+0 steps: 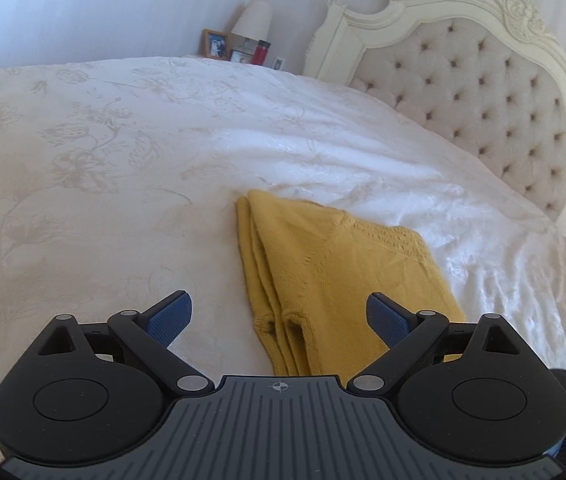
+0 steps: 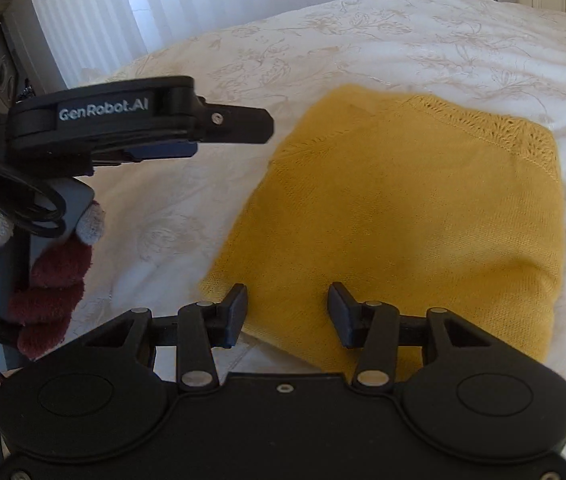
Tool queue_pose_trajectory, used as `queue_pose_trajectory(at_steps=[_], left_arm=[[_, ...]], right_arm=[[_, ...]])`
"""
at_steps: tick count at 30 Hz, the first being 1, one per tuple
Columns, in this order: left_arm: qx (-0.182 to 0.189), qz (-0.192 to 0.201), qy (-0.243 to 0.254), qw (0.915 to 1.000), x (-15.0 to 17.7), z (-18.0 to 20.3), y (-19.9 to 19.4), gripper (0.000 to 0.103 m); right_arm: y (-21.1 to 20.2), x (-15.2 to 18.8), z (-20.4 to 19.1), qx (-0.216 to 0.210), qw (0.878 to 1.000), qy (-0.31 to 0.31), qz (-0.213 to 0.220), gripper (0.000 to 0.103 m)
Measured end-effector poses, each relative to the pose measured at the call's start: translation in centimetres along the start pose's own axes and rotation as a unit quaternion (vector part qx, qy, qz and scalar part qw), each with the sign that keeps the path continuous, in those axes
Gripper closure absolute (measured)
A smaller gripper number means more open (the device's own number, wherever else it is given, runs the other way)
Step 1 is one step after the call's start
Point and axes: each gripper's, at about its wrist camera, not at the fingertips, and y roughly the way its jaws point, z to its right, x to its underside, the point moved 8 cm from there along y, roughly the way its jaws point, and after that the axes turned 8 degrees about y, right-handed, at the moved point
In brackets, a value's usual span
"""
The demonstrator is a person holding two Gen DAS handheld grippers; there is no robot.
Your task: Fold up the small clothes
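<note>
A mustard-yellow knitted garment [image 1: 335, 272] lies folded in several layers on the white bed; it also shows in the right wrist view [image 2: 411, 216]. My left gripper [image 1: 279, 316] is open and empty, hovering over the garment's near left edge. My right gripper [image 2: 287, 312] is open and empty, just above the garment's near edge. The left gripper [image 2: 239, 124] appears side-on in the right wrist view, to the left of the garment, held by a hand in a dark red glove [image 2: 51, 280].
The bed [image 1: 83, 160] has a white floral cover and a tufted cream headboard [image 1: 483, 92] at the right. A nightstand beyond holds a lamp [image 1: 253, 18], a picture frame [image 1: 215, 44] and a red bottle [image 1: 261, 52]. White curtains [image 2: 83, 12] hang at the left.
</note>
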Motion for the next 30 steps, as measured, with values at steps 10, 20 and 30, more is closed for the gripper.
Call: queue_pose_trajectory(at_steps=[10, 20, 30], left_arm=[[-0.043, -0.095, 0.013, 0.9944, 3.1, -1.1, 2.7, 0.009], [-0.048, -0.095, 0.032, 0.9938, 3.4, -0.9, 2.6, 0.008], [-0.044, -0.089, 0.04, 0.9942, 3.4, -0.5, 2.7, 0.007]], right_arm=[[-3.9, -4.4, 5.0, 0.082, 0.994, -0.036, 0.059, 0.03], [2.3, -13.0, 9.5, 0.172, 0.98, -0.004, 0.095, 0.017], [7.3, -14.1, 11.9, 0.208, 0.976, 0.017, 0.06, 0.015]])
